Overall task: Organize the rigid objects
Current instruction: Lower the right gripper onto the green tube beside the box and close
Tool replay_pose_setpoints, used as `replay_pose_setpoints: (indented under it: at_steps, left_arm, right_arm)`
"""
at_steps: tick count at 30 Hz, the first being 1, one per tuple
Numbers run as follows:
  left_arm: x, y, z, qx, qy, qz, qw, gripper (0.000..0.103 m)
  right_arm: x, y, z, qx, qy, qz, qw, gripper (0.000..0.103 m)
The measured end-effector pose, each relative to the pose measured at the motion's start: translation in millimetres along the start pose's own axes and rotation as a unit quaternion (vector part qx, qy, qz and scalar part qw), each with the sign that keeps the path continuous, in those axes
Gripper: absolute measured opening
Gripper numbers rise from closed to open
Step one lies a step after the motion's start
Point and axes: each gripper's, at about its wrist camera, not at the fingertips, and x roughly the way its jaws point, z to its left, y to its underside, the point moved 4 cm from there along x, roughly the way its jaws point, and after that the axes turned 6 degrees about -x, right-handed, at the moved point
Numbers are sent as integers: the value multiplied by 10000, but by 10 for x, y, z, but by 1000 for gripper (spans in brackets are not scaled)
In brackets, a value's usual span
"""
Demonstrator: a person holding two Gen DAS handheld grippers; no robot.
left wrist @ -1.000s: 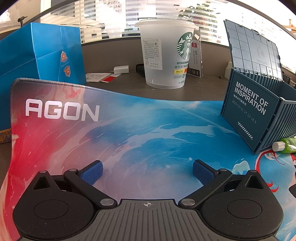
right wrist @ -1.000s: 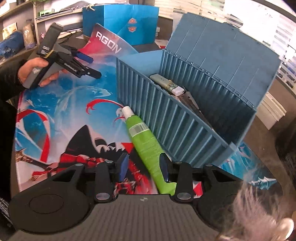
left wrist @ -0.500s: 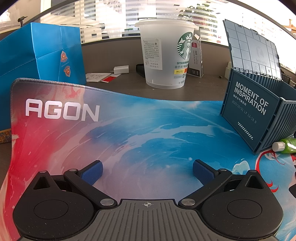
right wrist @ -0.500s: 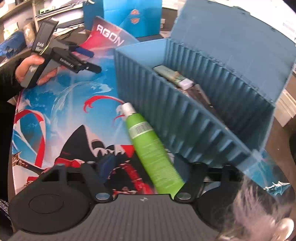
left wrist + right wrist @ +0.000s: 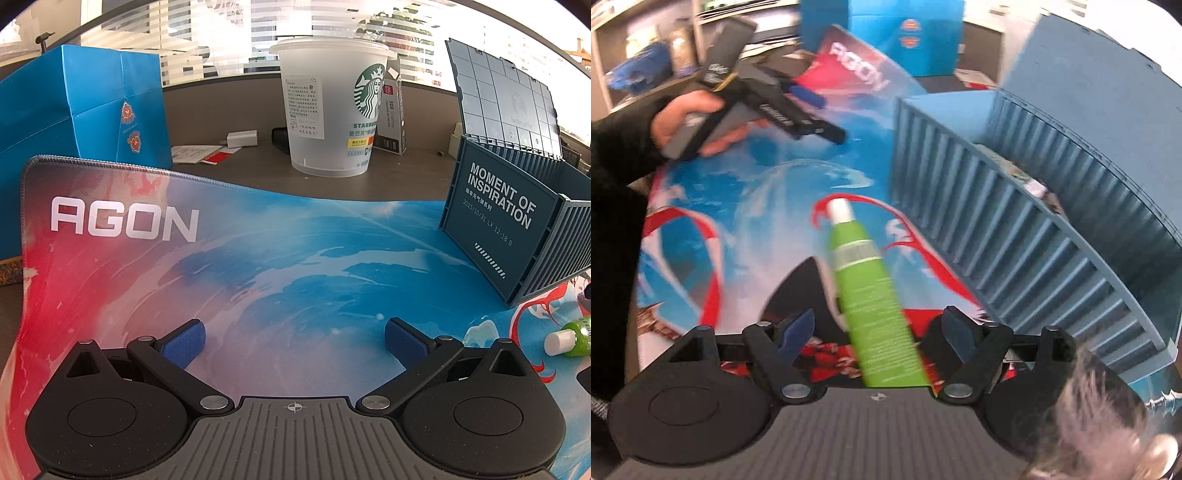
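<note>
Left gripper (image 5: 294, 338) spread over bare mat (image 5: 258, 266). Right gripper (image 5: 878, 334) spread, green tube (image 5: 875, 295) lying between pads untouched (base cut off), just beside container (image 5: 1015, 236) wall; contents blurred.

The tube (image 5: 875, 295) lies on the mat (image 5: 258, 258), just left of the open container (image 5: 1015, 236) in the right wrist view; behind the mat, on the bench (image 5: 406, 181), stands a cup (image 5: 332, 110); a bag (image 5: 74, 110) stands far left.
</note>
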Motion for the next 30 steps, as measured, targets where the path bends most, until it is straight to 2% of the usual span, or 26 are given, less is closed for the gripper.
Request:
replay_pose_setpoints:
  at_steps: [3, 5, 8, 13, 16, 18, 19, 20, 21, 22, 23, 30]
  left_arm:
    - [-1, 0, 0, 0, 0, 0, 10000, 103]
    - [-2, 2, 0, 0, 0, 0, 10000, 103]
    - [-3, 2, 0, 0, 0, 0, 10000, 103]
    - [-2, 0, 1, 0, 0, -1, 10000, 103]
    - [-2, 0, 1, -1, 0, -1, 10000, 103]
    - [-2, 1, 2, -1, 0, -1, 10000, 103]
    - [-2, 0, 2, -1, 1, -1, 10000, 103]
    - [-1, 0, 2, -1, 0, -1, 10000, 103]
    - [-1, 1, 2, -1, 0, -1, 10000, 103]
    - [-1, 0, 2, -1, 0, -2, 10000, 103]
    - [0, 0, 3, -1, 0, -2, 10000, 103]
    - [1, 0, 4, -2, 0, -2, 10000, 103]
  right_arm:
    - [39, -4, -15, -52, 65, -65, 9999, 80]
    - [51, -4, -39, -85, 124, -66, 9999, 89]
    - [96, 6, -99, 90, 81, -39, 9999, 96]
    - [140, 26, -93, 269, -38, -5, 9996, 103]
    - [148, 23, -21, 195, -93, -80, 9997, 103]
    - [148, 10, 49, 106, -142, -190, 9997, 97]
    - [139, 2, 74, 73, -163, -252, 9995, 87]
    - [122, -10, 100, 45, -176, -328, 9993, 74]
    - [105, -23, 109, 50, -171, -383, 9991, 65]
    - [93, -37, 110, 65, -138, -417, 9990, 50]
    - [88, -48, 101, 88, -120, -412, 9990, 41]
    - [86, -58, 82, 165, -63, -402, 9990, 37]
